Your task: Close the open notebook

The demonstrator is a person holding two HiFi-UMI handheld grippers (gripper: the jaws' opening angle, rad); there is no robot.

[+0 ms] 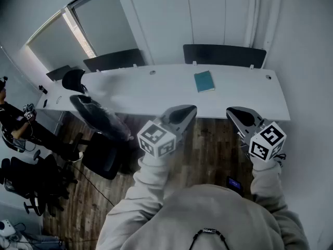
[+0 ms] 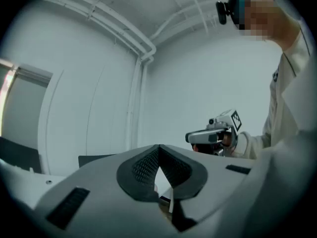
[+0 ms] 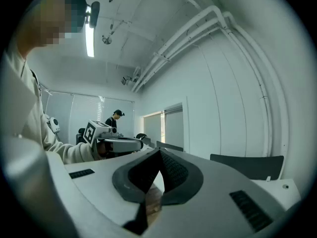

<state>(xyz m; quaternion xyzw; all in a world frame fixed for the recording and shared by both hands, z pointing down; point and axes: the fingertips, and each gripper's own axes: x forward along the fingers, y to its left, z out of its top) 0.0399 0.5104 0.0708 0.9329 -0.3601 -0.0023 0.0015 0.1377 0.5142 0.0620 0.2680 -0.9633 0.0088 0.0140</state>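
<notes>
Approach step. Left tool (image 1: pixel 188 111), right tool (image 1: pixel 234 113): jaws together, empty. Notebook (image 1: pixel 204 81) on table (image 1: pixel 156 95) well ahead; next, reach forward.

We can read no words, numbers or brands anywhere. The two white cubes (image 1: pixel 156 138) (image 1: pixel 267 140) carry only black square marker patterns, no letters.

Left forearm (image 1: pixel 151 177) and right forearm (image 1: pixel 266 180) reach forward; left gripper (image 1: pixel 183 113) and right gripper (image 1: pixel 238 115) sit level, side by side, jaws closed tip to tip.
</notes>
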